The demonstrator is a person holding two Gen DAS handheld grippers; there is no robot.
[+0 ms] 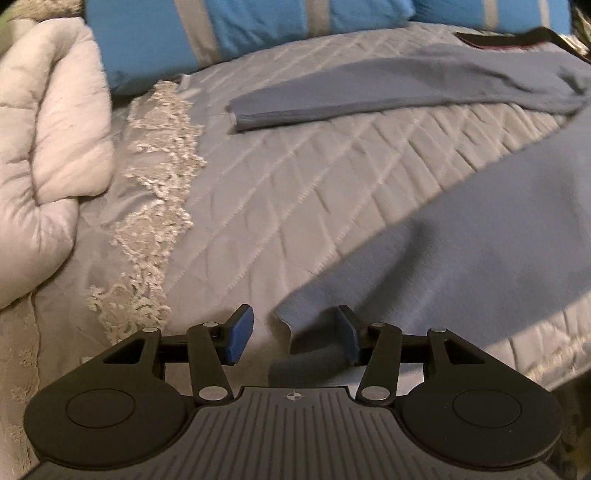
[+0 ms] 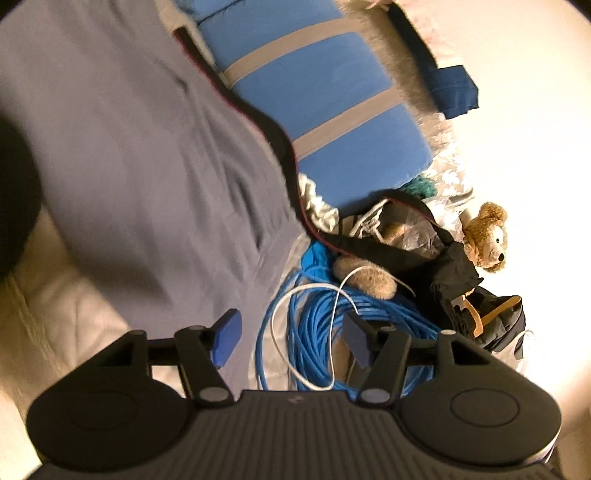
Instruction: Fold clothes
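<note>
Left gripper [image 1: 291,338]: it points steeply down at the bed. Its fingers [image 1: 240,334] stand roughly half open and grip nothing. A corner of the blue-grey garment [image 1: 461,258] lies between the fingers; the pads do not press on it. Whether the right-hand pad touches the cloth cannot be told. Beyond the fingers the garment's sleeve [image 1: 369,96] lies flat across the quilted bedspread [image 1: 258,199]. Left of the fingers runs a lace trim [image 1: 155,206], and past it a bunched pale comforter [image 1: 48,147]. At the far edge lies a blue pillow with grey stripes [image 1: 236,33].

Right gripper [image 2: 291,339]: it points slightly below level and is rolled to one side. Its fingers [image 2: 225,339] stand wide apart and hold nothing. The garment [image 2: 140,155] spreads ahead and left of the fingers, clear of the pads. Directly ahead lies a coil of blue cable [image 2: 314,332] with a white cord [image 2: 332,295] over it. Right of the fingers stands a dark bag [image 2: 491,325]; its contents are unclear. A teddy bear [image 2: 487,236] lies beyond the bag.
</note>
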